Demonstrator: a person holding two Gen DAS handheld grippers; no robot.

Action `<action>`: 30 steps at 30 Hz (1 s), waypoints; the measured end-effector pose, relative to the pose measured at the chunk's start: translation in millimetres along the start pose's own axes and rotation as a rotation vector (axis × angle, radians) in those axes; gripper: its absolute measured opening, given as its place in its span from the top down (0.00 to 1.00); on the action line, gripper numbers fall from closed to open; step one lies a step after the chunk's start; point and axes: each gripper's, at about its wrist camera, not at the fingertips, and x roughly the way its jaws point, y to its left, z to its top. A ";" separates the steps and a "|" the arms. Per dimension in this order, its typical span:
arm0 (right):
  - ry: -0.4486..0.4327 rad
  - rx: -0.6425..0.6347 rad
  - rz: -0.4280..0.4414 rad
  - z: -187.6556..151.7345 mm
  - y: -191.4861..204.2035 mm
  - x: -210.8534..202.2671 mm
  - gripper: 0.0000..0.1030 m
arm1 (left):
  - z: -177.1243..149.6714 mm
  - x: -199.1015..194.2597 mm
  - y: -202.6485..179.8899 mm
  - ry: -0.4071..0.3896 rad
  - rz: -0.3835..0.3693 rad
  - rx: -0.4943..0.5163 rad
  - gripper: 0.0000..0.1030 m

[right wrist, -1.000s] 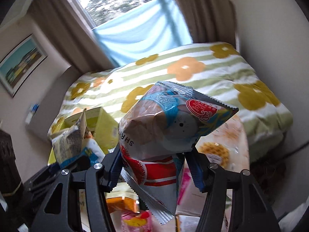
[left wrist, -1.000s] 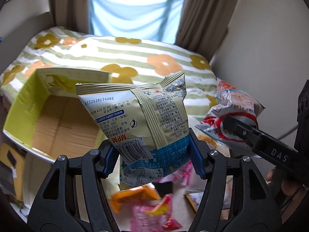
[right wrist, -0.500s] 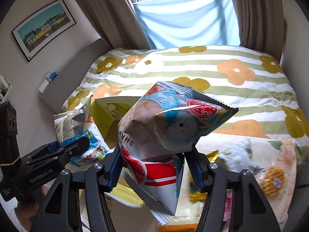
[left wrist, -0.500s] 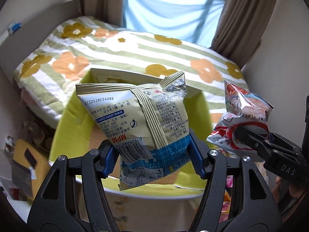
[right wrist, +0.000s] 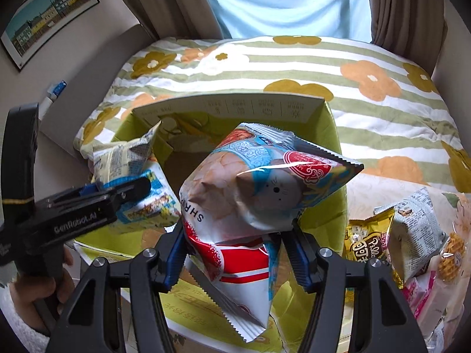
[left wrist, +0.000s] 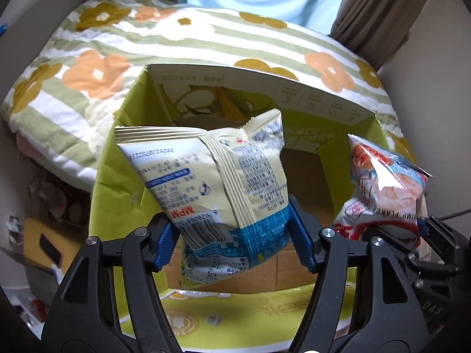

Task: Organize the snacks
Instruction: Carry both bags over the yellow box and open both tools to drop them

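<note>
Hovering over the green box, left gripper clamps a beige packet, right gripper a shrimp-flakes bag.

Left gripper, right gripper: black frames, blue pads, silver screws, white lettering.

From my feed I see a bed filling the middle of the room, its cover striped green and white with orange and mustard flowers. Behind it a pale blue cloth hangs over the window and glows with daylight, with brown curtains on either side. A framed picture of colourful buildings hangs on the beige wall to the left.
</note>
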 end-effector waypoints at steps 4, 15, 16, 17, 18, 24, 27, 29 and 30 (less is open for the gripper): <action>0.019 -0.027 -0.012 -3.9 4.9 6.3 0.45 | 0.8 2.5 0.4 -0.017 0.047 0.012 0.00; 0.077 -0.104 0.026 -11.9 15.9 28.9 0.42 | -18.6 -22.5 18.1 -0.037 0.065 -0.065 0.00; 0.075 -0.116 0.026 -11.0 18.9 29.8 0.38 | -20.3 -24.4 19.1 -0.041 0.058 -0.077 0.00; 0.074 -0.128 0.017 -10.8 21.9 31.7 0.34 | -22.1 -26.1 19.5 -0.044 0.052 -0.084 0.00; 0.065 -0.136 -0.004 -11.2 24.3 32.8 0.20 | -24.0 -27.8 19.3 -0.047 0.052 -0.086 0.00; 0.039 -0.146 -0.018 -22.7 23.2 32.2 0.03 | -35.4 -38.1 19.8 -0.059 0.076 -0.081 0.00; 0.048 -0.142 -0.015 -26.8 21.9 29.6 0.03 | -40.8 -42.2 21.2 -0.061 0.072 -0.096 0.00; 0.059 -0.137 -0.020 -27.8 21.9 23.6 0.03 | -44.4 -45.5 22.3 -0.060 0.072 -0.103 0.00; 0.059 -0.137 -0.020 -27.8 21.9 23.6 0.03 | -46.2 -48.3 22.8 -0.062 0.072 -0.109 0.00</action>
